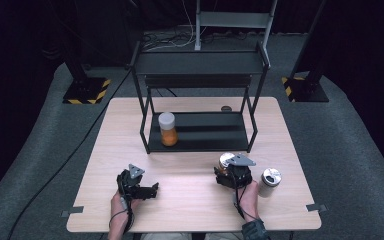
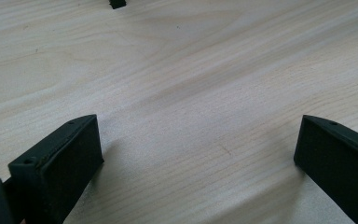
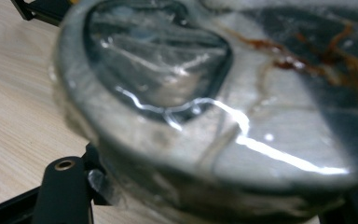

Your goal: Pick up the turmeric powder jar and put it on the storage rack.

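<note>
On the wooden table, the left gripper sits low with its jaws wide apart and nothing between them, while the right gripper holds a shiny-lidded jar near the black rack.

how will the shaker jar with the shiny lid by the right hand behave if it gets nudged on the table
The shaker jar stands upright, taller than wide, so a push near its shiny lid would probably tip it, and it could then roll. Its smooth side and the smooth wooden table suggest a low push would slide it. It looks rigid, not squashy.
</note>
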The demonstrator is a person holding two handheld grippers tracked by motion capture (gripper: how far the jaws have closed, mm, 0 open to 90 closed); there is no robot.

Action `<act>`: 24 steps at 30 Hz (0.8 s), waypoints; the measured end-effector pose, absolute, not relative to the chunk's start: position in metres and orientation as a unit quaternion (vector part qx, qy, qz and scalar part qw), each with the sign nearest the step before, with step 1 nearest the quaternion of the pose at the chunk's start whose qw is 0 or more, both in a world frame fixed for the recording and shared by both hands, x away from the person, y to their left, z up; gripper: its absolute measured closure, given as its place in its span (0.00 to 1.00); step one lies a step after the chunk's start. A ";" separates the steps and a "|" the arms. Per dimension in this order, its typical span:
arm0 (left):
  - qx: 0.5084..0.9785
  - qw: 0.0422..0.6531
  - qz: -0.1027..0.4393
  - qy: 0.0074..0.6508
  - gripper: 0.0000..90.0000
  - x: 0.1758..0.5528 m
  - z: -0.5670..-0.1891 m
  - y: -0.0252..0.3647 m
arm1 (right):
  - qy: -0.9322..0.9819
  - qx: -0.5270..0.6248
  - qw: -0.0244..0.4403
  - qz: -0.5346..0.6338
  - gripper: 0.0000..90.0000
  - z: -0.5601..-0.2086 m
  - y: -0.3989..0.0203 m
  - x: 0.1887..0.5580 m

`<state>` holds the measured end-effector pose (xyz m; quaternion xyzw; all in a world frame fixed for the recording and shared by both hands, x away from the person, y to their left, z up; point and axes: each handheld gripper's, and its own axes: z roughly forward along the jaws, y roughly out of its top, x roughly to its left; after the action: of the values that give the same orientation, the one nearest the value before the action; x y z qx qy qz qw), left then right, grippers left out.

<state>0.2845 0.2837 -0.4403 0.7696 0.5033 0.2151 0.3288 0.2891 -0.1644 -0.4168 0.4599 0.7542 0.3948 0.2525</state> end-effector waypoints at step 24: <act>0.771 0.330 0.213 0.501 0.01 0.285 -0.440 0.284 | 0.764 0.442 0.255 0.395 0.33 -0.394 -0.156 0.302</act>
<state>0.2848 0.2841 -0.4404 0.7710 0.5012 0.2133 0.3299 0.3024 -0.1562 -0.3940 0.4422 0.7637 0.3951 0.2552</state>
